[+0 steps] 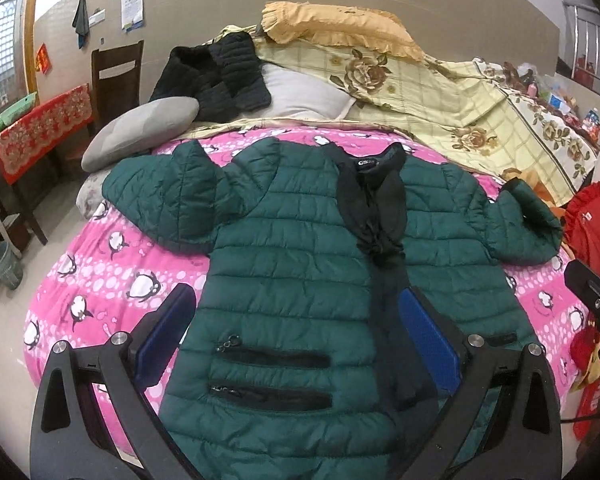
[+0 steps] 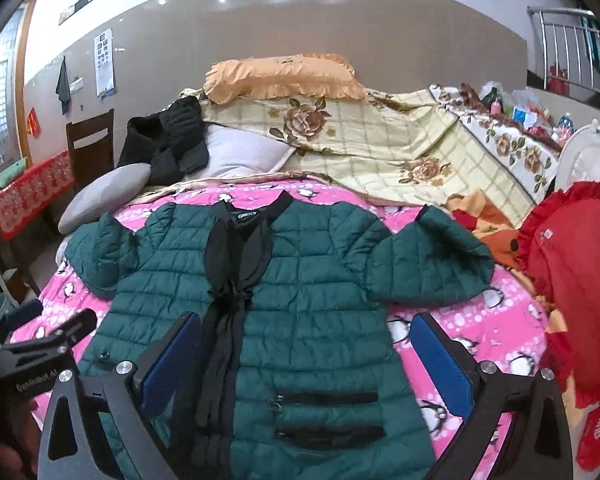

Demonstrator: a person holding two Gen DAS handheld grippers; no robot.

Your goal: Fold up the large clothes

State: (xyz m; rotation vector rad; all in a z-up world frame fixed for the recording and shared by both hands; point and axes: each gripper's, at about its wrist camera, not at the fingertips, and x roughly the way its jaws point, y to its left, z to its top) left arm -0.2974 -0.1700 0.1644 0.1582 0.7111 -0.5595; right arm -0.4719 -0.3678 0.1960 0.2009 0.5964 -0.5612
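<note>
Jacket [image 1: 292, 264], green and quilted, lies spread face up on the pink penguin bedspread [image 1: 100, 280], both sleeves [image 2: 428, 256] out sideways and a black scarf [image 2: 228, 280] running down its front. I hold my left tongs [image 1: 296, 340] and right tongs [image 2: 306, 364] above its lower half, both released and gripping nothing. To fold neatly, I judge I should pinch one sleeve near the cuff and draw it flat across the chest first.
</note>
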